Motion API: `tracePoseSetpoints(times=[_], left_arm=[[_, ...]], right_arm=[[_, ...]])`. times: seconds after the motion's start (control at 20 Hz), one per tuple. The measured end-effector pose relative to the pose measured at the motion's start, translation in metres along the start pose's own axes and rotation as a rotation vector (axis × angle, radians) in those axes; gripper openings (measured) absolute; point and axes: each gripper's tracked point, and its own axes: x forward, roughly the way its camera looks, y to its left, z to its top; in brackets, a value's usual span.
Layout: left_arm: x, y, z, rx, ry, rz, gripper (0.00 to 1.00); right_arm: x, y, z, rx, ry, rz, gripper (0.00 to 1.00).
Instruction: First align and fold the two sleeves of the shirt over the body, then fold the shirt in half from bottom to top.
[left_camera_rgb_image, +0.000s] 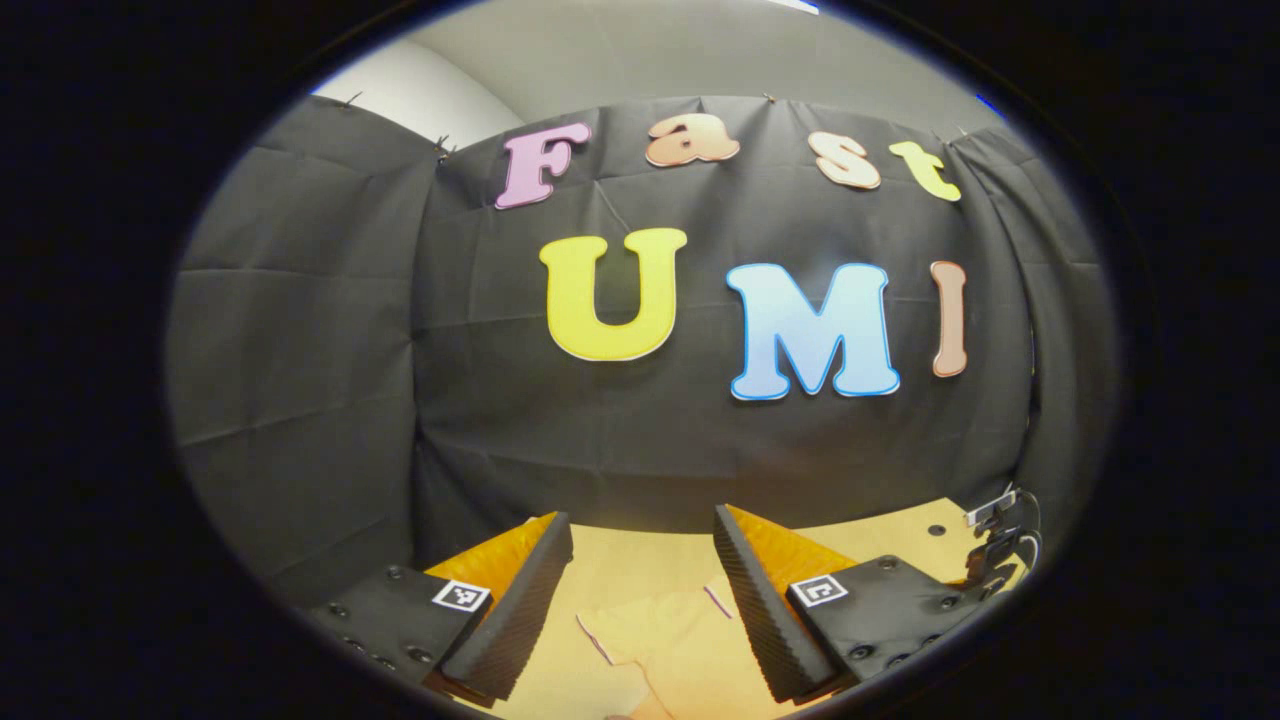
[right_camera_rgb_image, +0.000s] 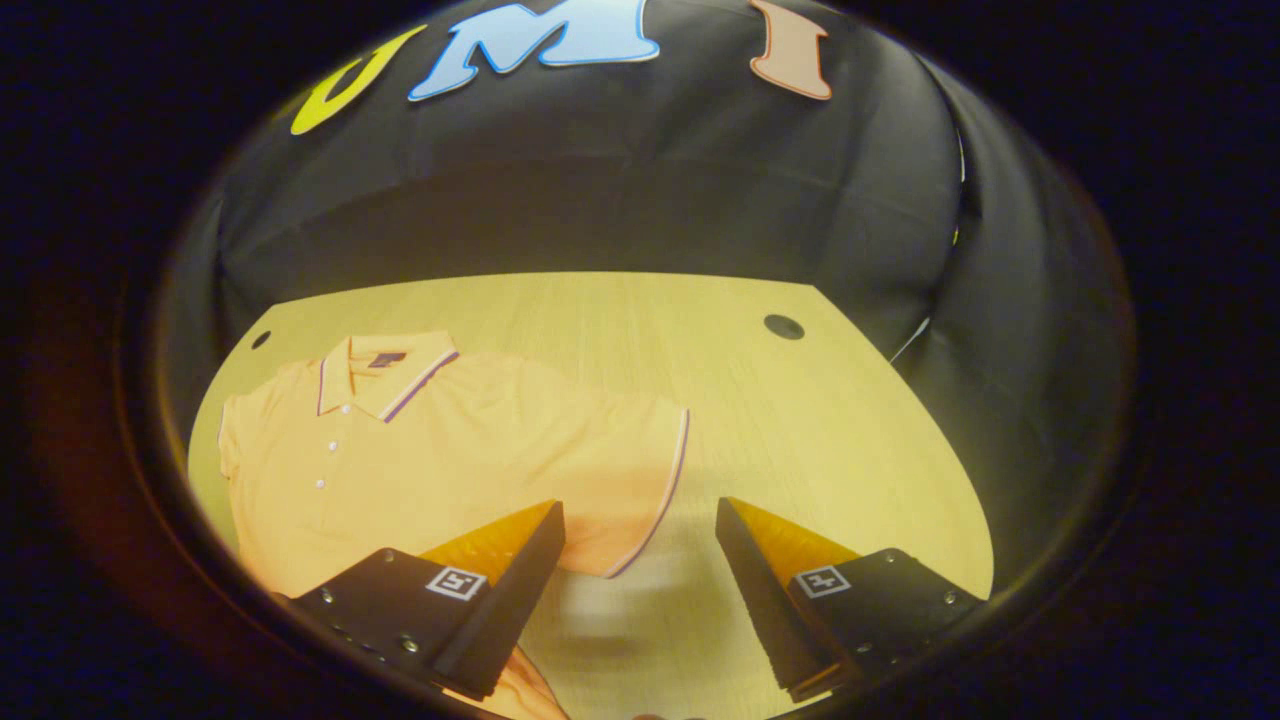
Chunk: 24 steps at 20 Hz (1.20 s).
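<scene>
The shirt lies flat on the counter, collar toward the back wall and buttons facing up. In the right gripper view one sleeve is spread out to the side, its striped cuff edge lying on bare wood, not folded over the body. The far sleeve at the other edge of the shirt is too close to the rim of that view to judge. The hem end is hidden under the fingers, so I cannot tell how it lies, but nothing visible suggests a bottom-to-top fold.

By my reading the task is at its start: at least the near sleeve fold is not yet done, and the halving fold is left as well.

The right hand-held gripper hangs above the spread sleeve's cuff with its jaws wide apart and nothing between them. The left hand-held gripper is also wide open and empty; it points mostly at the wall, with a strip of shirt fabric and counter below its fingers.

A small clamp with cables sits at the counter's far edge in the left gripper view.
</scene>
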Motion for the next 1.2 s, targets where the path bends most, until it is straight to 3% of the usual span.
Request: tracePoseSetpoints(times=[0.45,0.75,0.8,0.85,0.9,1.0,1.15,1.2], left_arm=[[-0.006,0.002,0.0,0.003,0.006,0.011,0.94],[-0.008,0.001,0.002,-0.006,0.002,0.008,0.94],[-0.009,0.0,0.002,-0.008,0.003,0.007,0.94],[-0.009,0.001,0.002,-0.009,0.004,0.009,0.94],[-0.01,0.001,0.001,-0.011,0.004,0.01,0.94],[-0.01,0.002,-0.001,-0.011,0.007,0.012,0.94],[-0.01,0.002,0.001,-0.007,0.006,0.012,0.94],[-0.011,0.002,0.001,-0.005,0.007,0.011,0.94]], right_arm=[[0.021,0.008,-0.02,0.026,0.083,0.025,0.97],[0.023,0.016,-0.023,0.064,0.1,0.077,0.88],[0.022,0.015,-0.021,0.07,0.101,0.08,0.6],[0.024,0.015,-0.022,0.072,0.106,0.085,0.51],[0.023,0.016,-0.02,0.082,0.111,0.1,0.53],[0.026,0.018,-0.02,0.102,0.122,0.112,0.27],[0.026,0.021,-0.018,0.127,0.134,0.104,0.04],[0.025,0.02,-0.018,0.126,0.141,0.099,0.04]])
